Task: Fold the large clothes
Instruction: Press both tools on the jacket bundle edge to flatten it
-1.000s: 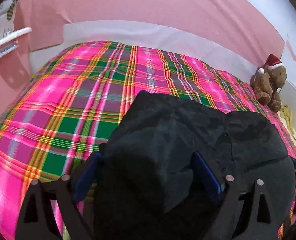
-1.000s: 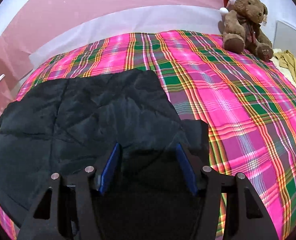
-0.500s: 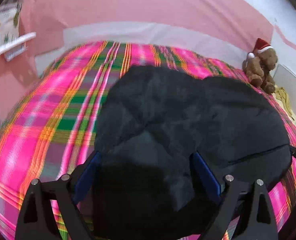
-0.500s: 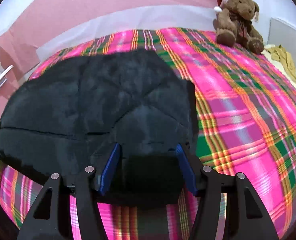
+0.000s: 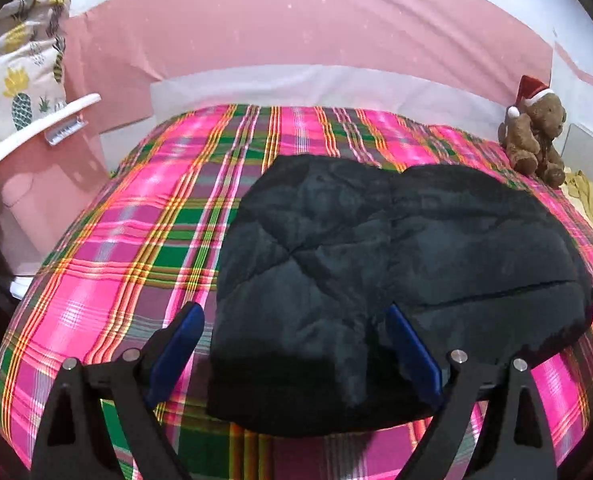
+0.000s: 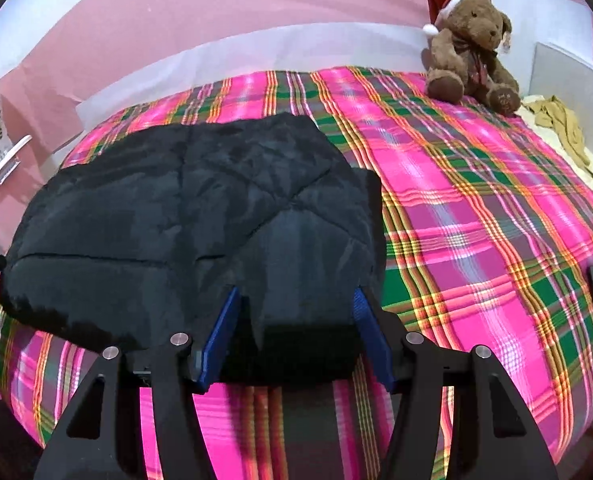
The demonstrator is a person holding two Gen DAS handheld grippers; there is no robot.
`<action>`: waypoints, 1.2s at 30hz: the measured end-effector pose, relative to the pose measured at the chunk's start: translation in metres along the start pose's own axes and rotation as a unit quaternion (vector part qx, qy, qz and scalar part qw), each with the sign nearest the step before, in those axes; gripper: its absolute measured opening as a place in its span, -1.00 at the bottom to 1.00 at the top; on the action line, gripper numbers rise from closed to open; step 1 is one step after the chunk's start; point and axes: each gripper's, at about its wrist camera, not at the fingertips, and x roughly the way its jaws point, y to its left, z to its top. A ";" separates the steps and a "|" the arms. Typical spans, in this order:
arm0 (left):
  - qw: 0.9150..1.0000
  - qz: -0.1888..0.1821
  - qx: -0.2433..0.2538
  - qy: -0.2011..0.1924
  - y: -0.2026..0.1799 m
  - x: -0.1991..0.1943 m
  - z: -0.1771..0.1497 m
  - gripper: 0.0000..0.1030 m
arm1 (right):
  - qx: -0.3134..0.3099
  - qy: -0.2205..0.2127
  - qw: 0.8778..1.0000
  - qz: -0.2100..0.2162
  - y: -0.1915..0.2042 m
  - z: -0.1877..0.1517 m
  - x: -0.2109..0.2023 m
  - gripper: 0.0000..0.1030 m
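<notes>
A large dark quilted garment [image 5: 376,272] lies folded on the pink and green plaid bed [image 5: 136,240]. It also shows in the right wrist view [image 6: 184,216]. My left gripper [image 5: 296,344] is open, its blue pads on either side of the garment's near left edge. My right gripper [image 6: 296,328] is open, its blue pads on either side of the garment's near right edge. Neither gripper clamps the cloth.
A teddy bear with a Santa hat [image 6: 468,44] sits at the far right corner of the bed. A yellowish cloth [image 6: 560,124] lies to the right of the bed. A pineapple-print fabric on a white rack [image 5: 20,92] stands at the left. A pink wall is behind.
Both grippers have drawn back toward the near edge of the bed. The garment, held up close to the cameras before, now lies flat and folded on the bed.
</notes>
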 end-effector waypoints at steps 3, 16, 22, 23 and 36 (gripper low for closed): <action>1.000 0.009 0.001 -0.007 -0.002 -0.004 0.002 0.82 | 0.003 0.003 1.000 0.001 -0.001 0.000 0.003 0.15; 0.999 -0.001 -0.013 0.039 -0.007 0.029 -0.016 0.81 | 0.014 0.029 0.999 -0.002 -0.008 -0.006 0.028 0.15; 0.999 0.002 -0.008 0.036 -0.009 0.024 -0.015 0.81 | 0.014 0.027 1.000 0.001 -0.009 -0.007 0.025 0.15; 0.999 0.002 -0.008 0.035 -0.010 0.022 -0.015 0.81 | 0.014 0.026 1.000 0.001 -0.009 -0.006 0.024 0.15; 1.000 0.002 -0.001 0.016 -0.010 0.011 -0.001 0.81 | 0.018 0.006 1.000 0.011 -0.013 0.007 0.013 0.15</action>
